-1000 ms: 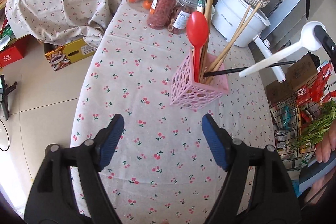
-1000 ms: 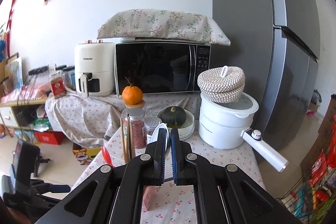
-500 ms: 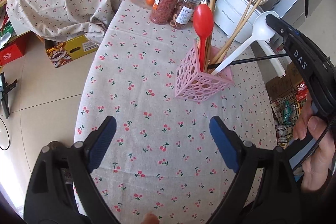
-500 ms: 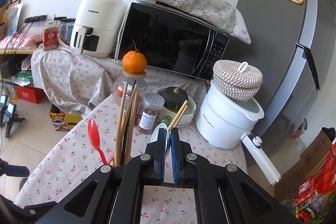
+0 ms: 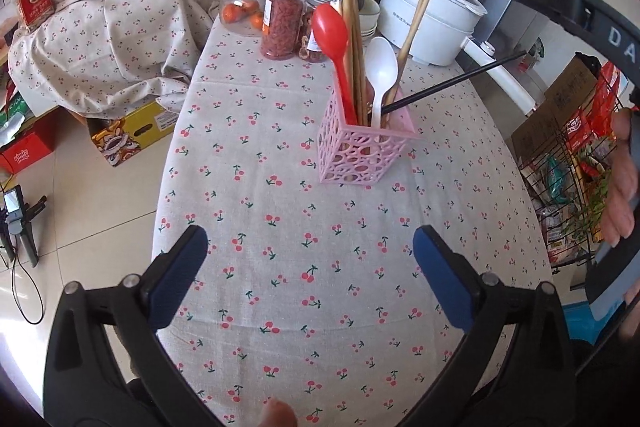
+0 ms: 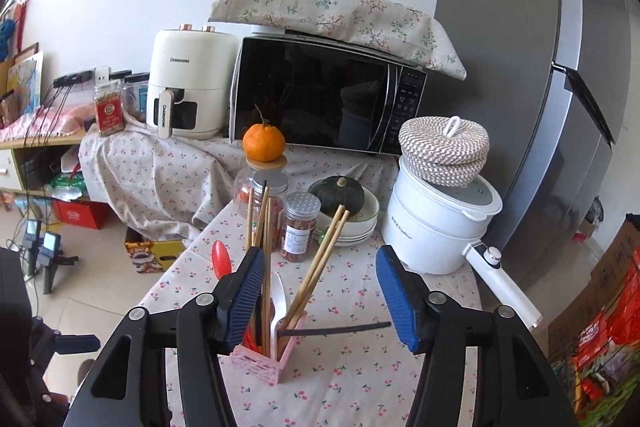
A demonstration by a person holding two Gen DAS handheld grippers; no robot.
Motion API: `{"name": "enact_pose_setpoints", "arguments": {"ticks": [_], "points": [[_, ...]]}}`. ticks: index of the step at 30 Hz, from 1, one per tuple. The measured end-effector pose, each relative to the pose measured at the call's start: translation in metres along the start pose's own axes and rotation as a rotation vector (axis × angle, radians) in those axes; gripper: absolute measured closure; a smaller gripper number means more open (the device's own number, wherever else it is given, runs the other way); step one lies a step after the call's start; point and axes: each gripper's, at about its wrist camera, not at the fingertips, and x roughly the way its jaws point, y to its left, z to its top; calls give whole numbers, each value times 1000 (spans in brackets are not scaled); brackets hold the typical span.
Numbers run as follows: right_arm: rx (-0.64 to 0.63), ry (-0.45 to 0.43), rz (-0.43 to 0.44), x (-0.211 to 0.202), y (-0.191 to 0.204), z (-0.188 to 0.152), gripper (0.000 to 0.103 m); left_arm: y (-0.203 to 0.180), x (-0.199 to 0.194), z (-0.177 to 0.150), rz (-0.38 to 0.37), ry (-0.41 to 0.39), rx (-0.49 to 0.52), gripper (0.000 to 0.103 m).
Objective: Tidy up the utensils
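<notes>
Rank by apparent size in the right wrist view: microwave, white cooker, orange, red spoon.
1. microwave
2. white cooker; it stands nearer the camera, so the true gap is unsure
3. orange
4. red spoon, partly hidden

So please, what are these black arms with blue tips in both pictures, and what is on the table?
They are two hand-held grippers; a person holds one in each hand, and a camera on each looks forward along its fingers. The left gripper hovers open over the cherry-print tablecloth, holding nothing. The right gripper is open too, above the pink perforated plastic holder. In the holder stand a red plastic spoon, a white plastic spoon, wooden chopsticks and one black chopstick. Behind are jars, a white cooker and a microwave.
</notes>
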Motion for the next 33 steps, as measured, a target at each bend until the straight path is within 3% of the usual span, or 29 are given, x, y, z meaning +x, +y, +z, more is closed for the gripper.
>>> {"name": "enact_pose_setpoints", "arguments": {"ticks": [4,7,13,17,27,33], "points": [[75,12,-18,-32,-22,-16,12,-10,-14,-2,14,-48,33,1],[129,32,-36,-50,-36,-35,0,-21,-26,-5,15,-98,50,1],[225,81,-72,-77,-59,-75,0,-39,-42,-15,36,-166,86,1],[224,91,-99,-85,-59,-95,0,-50,-48,-21,68,-209,127,1],[252,59,-137,-93,-63,-103,0,-51,-54,-23,146,-291,58,1],[246,81,-139,-83,-65,-107,0,-56,-53,-20,130,-306,26,1]]}}
